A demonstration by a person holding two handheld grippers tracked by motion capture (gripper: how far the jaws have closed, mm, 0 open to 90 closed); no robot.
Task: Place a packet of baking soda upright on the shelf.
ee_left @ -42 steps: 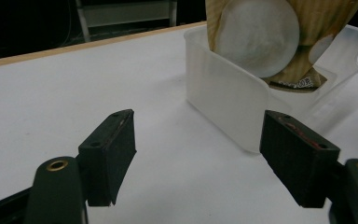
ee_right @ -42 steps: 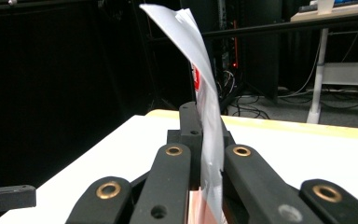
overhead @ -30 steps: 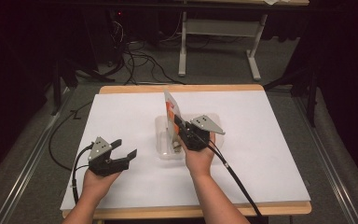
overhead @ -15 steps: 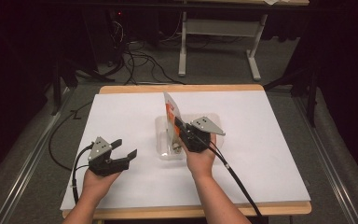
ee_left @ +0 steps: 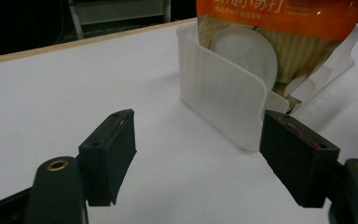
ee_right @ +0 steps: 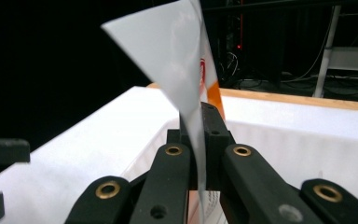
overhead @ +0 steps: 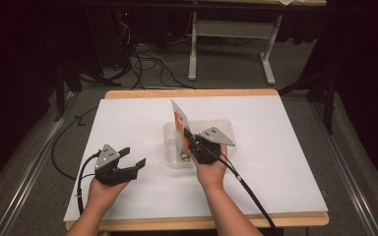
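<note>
An orange and white snack bag stands upright inside a clear plastic container at the middle of the white table. My right gripper is shut on the bag's edge, and the right gripper view shows the silvery bag pinched between the black jaws. My left gripper rests open on the table left of the container, nothing between its fingers. In the left gripper view the container and the bag are just ahead and to the right.
The white table top has a wooden rim at its far and near edges. Beyond it stand a white table frame and cables on the dark floor. Cables trail from both grippers toward the near edge.
</note>
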